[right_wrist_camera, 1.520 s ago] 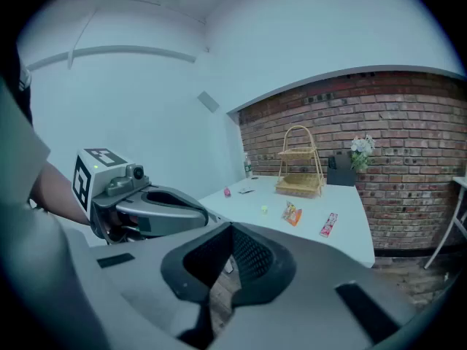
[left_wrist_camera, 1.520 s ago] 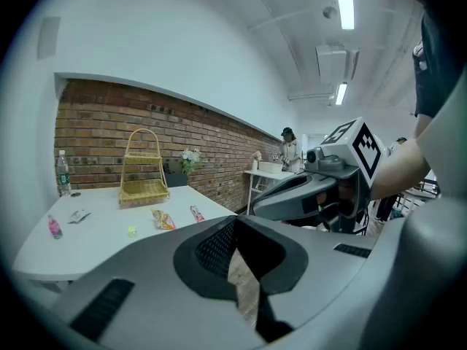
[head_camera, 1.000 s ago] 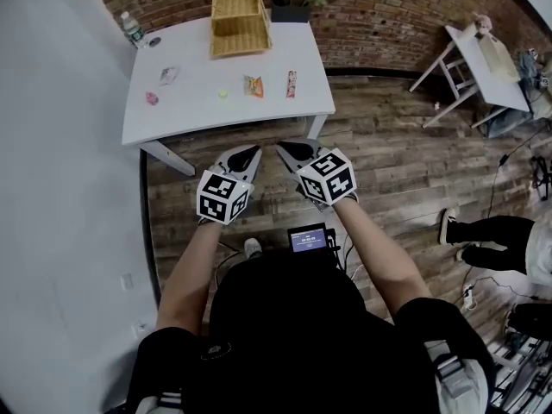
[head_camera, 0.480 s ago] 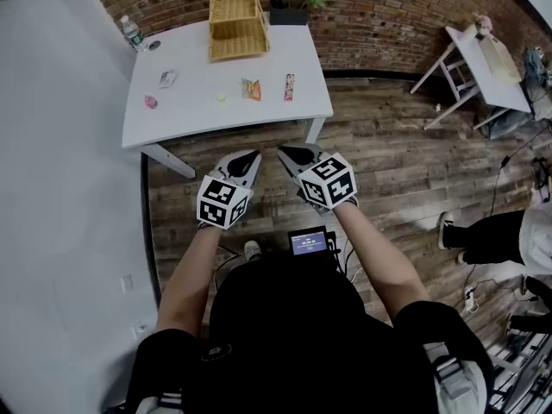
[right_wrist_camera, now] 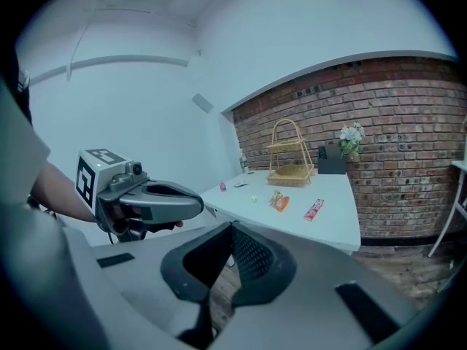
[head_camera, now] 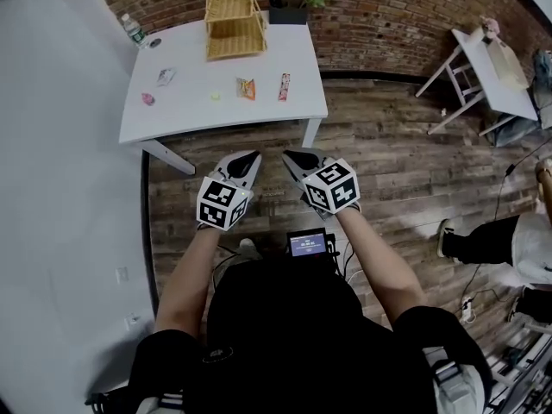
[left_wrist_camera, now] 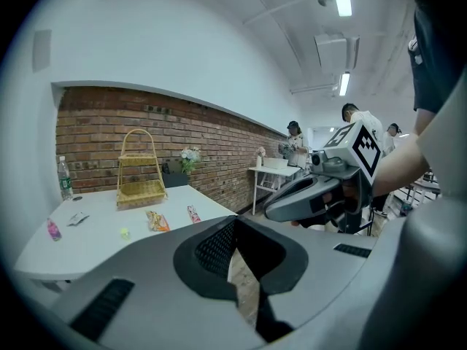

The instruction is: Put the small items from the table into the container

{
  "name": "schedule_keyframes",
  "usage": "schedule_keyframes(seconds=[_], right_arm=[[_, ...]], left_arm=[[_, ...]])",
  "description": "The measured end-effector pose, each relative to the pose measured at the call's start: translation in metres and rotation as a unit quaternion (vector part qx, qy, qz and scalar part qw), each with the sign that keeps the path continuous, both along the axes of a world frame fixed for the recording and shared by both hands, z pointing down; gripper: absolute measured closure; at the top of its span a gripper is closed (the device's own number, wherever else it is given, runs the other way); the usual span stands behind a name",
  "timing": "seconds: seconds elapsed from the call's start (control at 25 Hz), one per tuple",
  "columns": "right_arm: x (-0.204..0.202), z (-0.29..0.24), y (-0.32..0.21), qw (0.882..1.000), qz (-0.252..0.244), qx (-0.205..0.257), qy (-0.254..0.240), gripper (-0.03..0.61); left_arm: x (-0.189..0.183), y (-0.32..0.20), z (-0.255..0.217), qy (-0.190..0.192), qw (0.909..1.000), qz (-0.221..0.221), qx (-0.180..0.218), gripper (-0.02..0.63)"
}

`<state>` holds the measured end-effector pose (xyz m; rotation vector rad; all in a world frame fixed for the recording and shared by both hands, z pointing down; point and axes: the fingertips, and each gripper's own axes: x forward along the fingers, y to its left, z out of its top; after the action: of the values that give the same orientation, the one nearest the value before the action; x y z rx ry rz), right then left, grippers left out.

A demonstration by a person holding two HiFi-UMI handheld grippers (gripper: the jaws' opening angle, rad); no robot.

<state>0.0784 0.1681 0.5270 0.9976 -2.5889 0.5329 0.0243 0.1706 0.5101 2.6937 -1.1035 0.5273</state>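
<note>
Head view: left gripper (head_camera: 248,156) and right gripper (head_camera: 290,155), jaws clenched on nothing, stand short of the white desk (head_camera: 181,115); jaws should open before approaching the orange snack packet (head_camera: 246,88).

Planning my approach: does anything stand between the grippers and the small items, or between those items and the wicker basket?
Nothing visible does. Only wood floor lies between the left gripper, the right gripper and the table; the orange packet and red bar have clear tabletop to the basket.
</note>
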Motion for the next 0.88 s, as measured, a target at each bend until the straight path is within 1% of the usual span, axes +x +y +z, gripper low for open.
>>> schedule_keyframes(seconds=[0.12, 0.28, 0.52, 0.68, 0.88], right_arm=[[0.004, 0.006, 0.003, 1.000, -0.009, -0.004, -0.002, 0.565], [0.006, 0.012, 0.005, 1.000, -0.017, -0.009, -0.004, 0.565], [0.003, 0.021, -0.005, 1.000, -0.016, -0.021, -0.004, 0.565], [-0.006, 0.026, -0.017, 1.000, -0.014, -0.027, 0.001, 0.565], [-0.018, 0.030, -0.046, 0.999, -0.003, -0.032, 0.012, 0.565]], left_arm=[[0.005, 0.003, 0.003, -0.003, 1.0000, -0.007, 0.001, 0.604], [0.009, 0.006, 0.007, -0.001, 0.9999, -0.007, -0.008, 0.604], [-0.001, -0.003, 0.016, 0.000, 0.9997, -0.017, -0.016, 0.604], [-0.011, -0.019, 0.023, 0.006, 0.9997, -0.014, -0.021, 0.604], [-0.024, -0.053, 0.028, 0.013, 0.9996, -0.002, -0.024, 0.604]])
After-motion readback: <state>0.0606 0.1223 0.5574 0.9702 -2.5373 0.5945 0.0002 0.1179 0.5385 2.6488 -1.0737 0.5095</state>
